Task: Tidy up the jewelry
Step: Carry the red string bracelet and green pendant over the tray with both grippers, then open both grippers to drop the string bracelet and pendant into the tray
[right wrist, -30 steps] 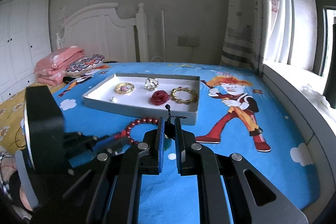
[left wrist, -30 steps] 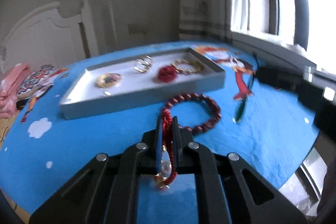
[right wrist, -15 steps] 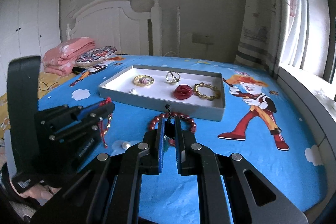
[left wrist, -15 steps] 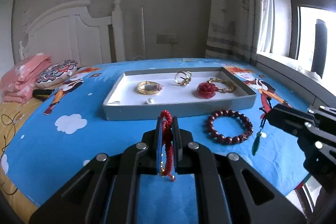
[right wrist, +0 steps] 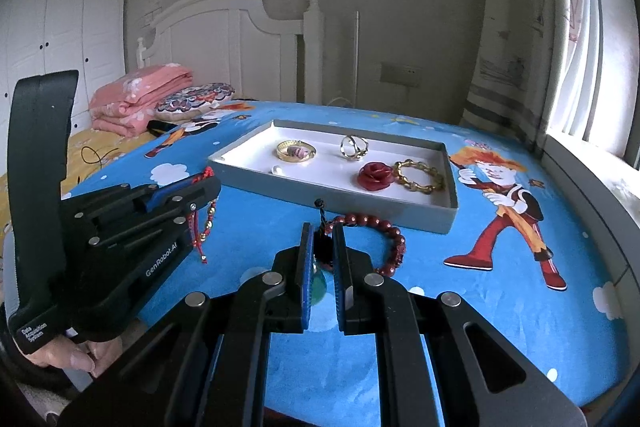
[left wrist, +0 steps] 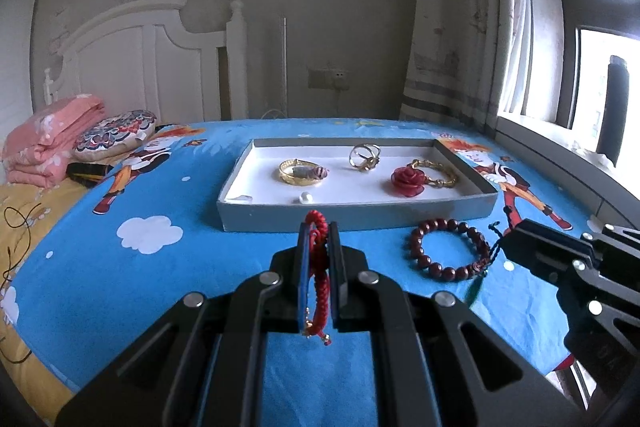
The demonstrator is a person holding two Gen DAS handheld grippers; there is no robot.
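A grey tray (left wrist: 356,215) with a white floor lies on the blue bed cover; it also shows in the right wrist view (right wrist: 336,193). In it lie a gold bangle (left wrist: 301,173), a gold ring (left wrist: 364,157), a red rose (left wrist: 408,181), a gold chain bracelet (left wrist: 438,175) and a pearl (left wrist: 305,198). My left gripper (left wrist: 318,231) is shut on a red braided cord bracelet (left wrist: 319,267), held above the cover before the tray. My right gripper (right wrist: 320,235) is shut on the dark cord of a green pendant (right wrist: 319,287). A dark red bead bracelet (left wrist: 448,249) lies on the cover in front of the tray.
Folded pink blankets (left wrist: 52,139) and a patterned cushion (left wrist: 116,135) lie at the far left by the white headboard (left wrist: 148,67). A window sill (left wrist: 568,167) runs along the right. The cover's front edge is close below both grippers.
Both grippers have pulled back and risen, so the tray sits farther off and more centred. The left gripper has lifted clear of the bead bracelet, which stays on the cover.
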